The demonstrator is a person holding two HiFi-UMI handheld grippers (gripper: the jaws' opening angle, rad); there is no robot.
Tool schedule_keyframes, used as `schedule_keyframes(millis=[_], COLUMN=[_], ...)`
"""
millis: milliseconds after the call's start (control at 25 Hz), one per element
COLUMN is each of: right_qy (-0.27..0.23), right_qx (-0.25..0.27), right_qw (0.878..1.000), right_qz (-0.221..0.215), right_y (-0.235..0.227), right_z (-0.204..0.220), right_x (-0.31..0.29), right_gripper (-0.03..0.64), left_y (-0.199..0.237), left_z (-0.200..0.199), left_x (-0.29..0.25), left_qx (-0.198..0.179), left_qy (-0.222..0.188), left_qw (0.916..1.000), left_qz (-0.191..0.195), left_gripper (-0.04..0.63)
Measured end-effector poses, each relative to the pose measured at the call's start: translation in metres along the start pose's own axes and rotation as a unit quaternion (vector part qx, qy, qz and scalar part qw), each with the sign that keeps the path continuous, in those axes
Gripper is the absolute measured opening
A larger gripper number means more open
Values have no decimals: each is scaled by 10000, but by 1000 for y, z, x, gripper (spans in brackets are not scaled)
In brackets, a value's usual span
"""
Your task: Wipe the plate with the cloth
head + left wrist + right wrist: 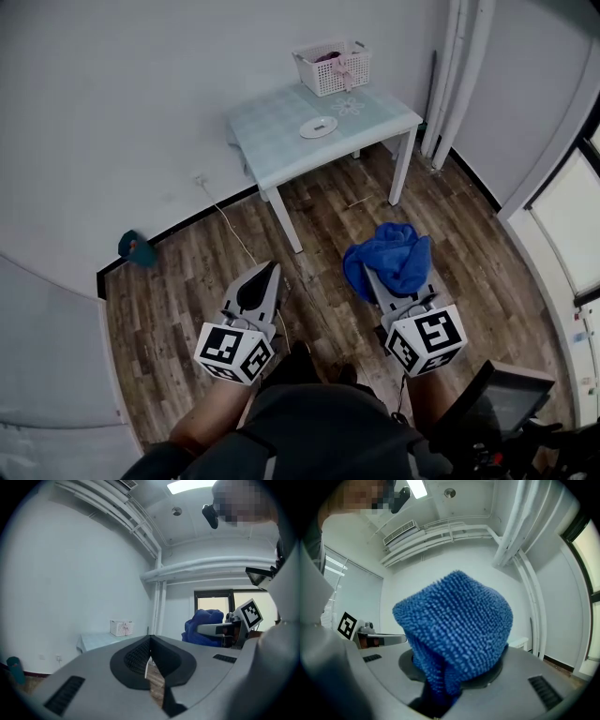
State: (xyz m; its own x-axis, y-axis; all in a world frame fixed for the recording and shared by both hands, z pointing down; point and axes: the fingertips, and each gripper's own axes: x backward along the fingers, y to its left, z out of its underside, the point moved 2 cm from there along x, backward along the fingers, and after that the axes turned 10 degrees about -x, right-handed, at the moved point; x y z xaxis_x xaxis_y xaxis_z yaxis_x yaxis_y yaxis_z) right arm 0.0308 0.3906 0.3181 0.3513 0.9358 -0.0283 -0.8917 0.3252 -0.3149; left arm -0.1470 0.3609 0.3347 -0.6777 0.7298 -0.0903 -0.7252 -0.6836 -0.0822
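Nearest to us, both tools hang over the wooden floor (pixel 187 281), just ahead of our knees. The left tool (pixel 271 271) has its jaws drawn together with nothing between them. The right tool (pixel 380 283) is clamped on the blue cloth (pixel 389 253), which bunches up over its jaws in a loose, nubbly heap.

Farther off, well apart from both tools, stands the pale tabletop (pixel 281 141). The white plate (pixel 319 127) lies near its middle, and a white basket (pixel 332 67) sits at the far edge by the wall.

We judge the step in hand to be bringing the cloth to the plate, with no wiping yet begun. To do it well, we should get close to the tabletop first and lower the cloth so that a broad fold, not the jaw tips, meets the plate. The plate looks light and may slide, so the left tool could steady its rim.

We can read no brand or writing; the marker cubes (pixel 427 339) carry only black-and-white squares.
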Motion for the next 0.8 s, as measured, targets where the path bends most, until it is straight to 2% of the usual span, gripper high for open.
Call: schedule_keyframes(millis=[200,400,600,800], right_qy=[-14,-203,-136,-61], right_qx=[132,204,244,203], right_qw=[9999,9992,9992,9989], right_qz=[75,292,281,408], right_y=[-9,-14,-16,-26], right_z=[-5,-18,-21,-23], right_x=[-41,-90,-139,-182], right_gripper=[133,133,133,133], left_y=[33,85,133,161], left_z=[7,-4,0,4], left_x=[-33,-61,-83,-107], left_qx=[146,-96,151,273], left_qy=[-130,-344,-337,-340], left_qw=[9998,9993,9992,9987], left_qz=[99,107,141,266], left_gripper=[9,9,9,9])
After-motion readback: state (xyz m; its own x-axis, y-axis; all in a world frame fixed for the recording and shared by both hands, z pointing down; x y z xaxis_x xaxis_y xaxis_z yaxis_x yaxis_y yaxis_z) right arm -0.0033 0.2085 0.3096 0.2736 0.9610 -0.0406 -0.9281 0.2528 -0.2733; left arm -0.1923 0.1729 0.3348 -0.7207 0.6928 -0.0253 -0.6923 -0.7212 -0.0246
